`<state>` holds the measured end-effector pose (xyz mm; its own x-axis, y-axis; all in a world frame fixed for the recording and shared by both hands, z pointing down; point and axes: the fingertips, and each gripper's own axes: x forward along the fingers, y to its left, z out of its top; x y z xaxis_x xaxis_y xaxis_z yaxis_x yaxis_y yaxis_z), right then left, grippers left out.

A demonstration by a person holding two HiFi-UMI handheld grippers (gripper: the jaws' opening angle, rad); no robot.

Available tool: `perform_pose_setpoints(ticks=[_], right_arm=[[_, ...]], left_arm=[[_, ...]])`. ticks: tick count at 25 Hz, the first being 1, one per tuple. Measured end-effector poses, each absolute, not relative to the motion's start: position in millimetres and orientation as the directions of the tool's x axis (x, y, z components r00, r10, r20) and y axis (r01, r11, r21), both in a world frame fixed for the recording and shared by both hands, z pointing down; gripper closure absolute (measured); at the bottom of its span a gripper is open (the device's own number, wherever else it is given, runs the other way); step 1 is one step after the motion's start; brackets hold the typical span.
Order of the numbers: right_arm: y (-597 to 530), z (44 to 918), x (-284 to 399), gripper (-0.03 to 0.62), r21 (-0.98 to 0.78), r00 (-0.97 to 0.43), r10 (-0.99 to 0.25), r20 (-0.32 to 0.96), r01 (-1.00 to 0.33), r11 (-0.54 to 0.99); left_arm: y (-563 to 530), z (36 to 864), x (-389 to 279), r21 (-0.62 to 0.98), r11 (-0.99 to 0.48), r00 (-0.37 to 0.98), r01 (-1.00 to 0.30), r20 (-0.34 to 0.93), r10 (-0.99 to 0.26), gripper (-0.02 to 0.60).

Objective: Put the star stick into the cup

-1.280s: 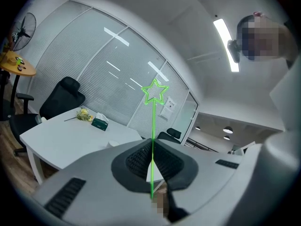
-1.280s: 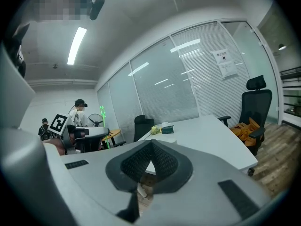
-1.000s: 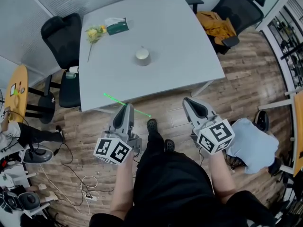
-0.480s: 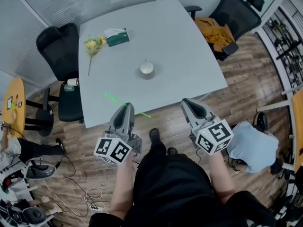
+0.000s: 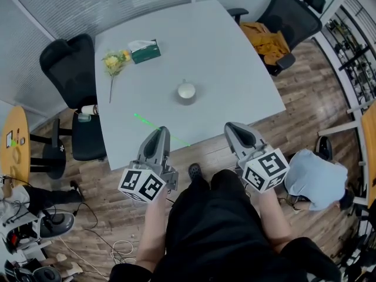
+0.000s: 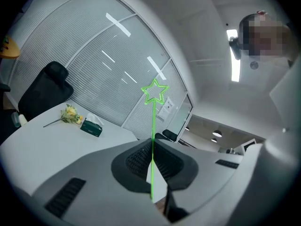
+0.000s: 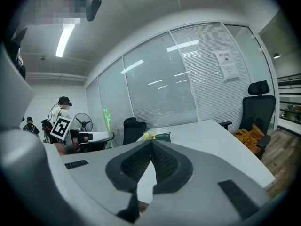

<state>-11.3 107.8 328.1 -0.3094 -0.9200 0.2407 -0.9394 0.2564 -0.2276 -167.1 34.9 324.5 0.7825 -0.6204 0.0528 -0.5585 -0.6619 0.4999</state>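
Pale grey table (image 5: 235, 57) at twelve o'clock, black office chair (image 5: 61, 63) at ten o'clock, second chair (image 5: 294, 10) at one o'clock, wood-plank floor (image 5: 311, 116) around; blind-covered glass walls (image 5: 88, 2) behind, ceiling strip light (image 7: 66, 39) overhead

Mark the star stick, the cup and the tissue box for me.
star stick (image 6: 152, 126), left gripper view, middle of its green shaft
cup (image 5: 187, 90), head view, its open top
tissue box (image 5: 147, 51), head view, its green body

Overhead plus level views, shared table (image 5: 223, 51)
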Motion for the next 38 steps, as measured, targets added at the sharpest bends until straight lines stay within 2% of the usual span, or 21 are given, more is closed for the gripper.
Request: perform_pose_setpoints(ticks=[15, 26, 38], right_arm=[[62, 334, -8, 0.585, -0.241, -0.322, -0.91, 0.262, -0.935, 0.262], [8, 332, 18, 0.585, -0.256, -0.359, -0.901, 0.244, -0.92, 0.298], [-60, 337, 44, 0.585, -0.296, -0.447, -0.857, 0.256, -0.88, 0.371]], left_arm=[[-5, 335, -162, 0.509, -0.651, 0.782, -0.563, 0.075, -0.618, 0.578], [-46, 330, -132, 0.495, -0.645, 0.769, -0.582, 0.078, -0.634, 0.578], [-96, 331, -102, 0.5, -0.588, 0.722, -0.636, 0.118, -0.681, 0.578]])
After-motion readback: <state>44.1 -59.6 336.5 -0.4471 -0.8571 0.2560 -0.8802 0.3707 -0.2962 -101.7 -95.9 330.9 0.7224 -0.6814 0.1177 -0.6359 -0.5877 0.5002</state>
